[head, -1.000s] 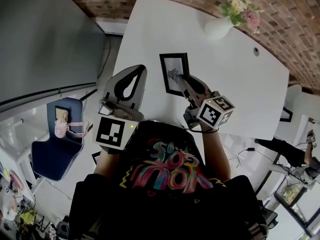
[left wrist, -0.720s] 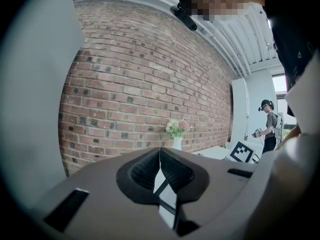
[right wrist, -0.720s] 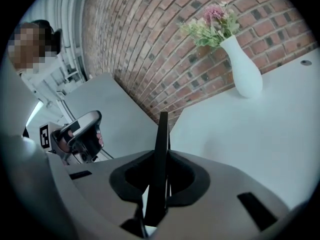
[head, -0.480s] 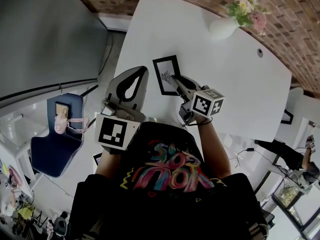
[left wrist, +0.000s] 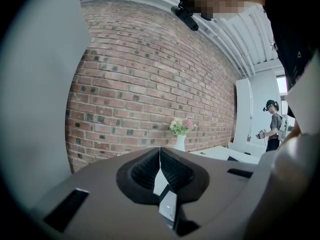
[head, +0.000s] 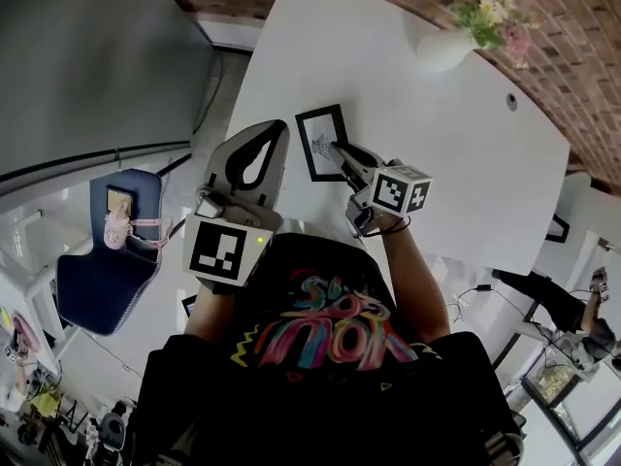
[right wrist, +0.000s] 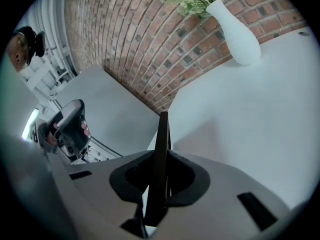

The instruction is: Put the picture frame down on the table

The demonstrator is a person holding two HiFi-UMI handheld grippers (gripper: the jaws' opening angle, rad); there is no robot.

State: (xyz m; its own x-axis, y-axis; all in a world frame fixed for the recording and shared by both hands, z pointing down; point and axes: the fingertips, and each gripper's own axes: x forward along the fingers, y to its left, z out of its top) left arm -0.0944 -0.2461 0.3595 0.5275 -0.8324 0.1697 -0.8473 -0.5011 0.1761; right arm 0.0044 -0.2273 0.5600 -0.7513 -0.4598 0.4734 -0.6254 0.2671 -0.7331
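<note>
A black picture frame (head: pixel 320 142) with a white mat and a small dark print hangs low over the white table (head: pixel 446 153). My right gripper (head: pixel 338 150) is shut on its near right edge. In the right gripper view the frame (right wrist: pixel 161 154) stands edge-on between the pads, which press on both of its faces. Whether the frame touches the table I cannot tell. My left gripper (head: pixel 276 130) is held at the table's left edge, apart from the frame. Its pads (left wrist: pixel 160 166) meet with nothing between them.
A white vase (head: pixel 441 47) with flowers stands at the far side of the table (right wrist: pixel 250 109) before a brick wall. A blue chair (head: pixel 107 260) stands on the floor at the left. Another person (left wrist: pixel 272 129) stands far off at the right.
My right gripper has sunk toward the table with the frame and moved a little left in the head view. The left gripper has stayed in place.
</note>
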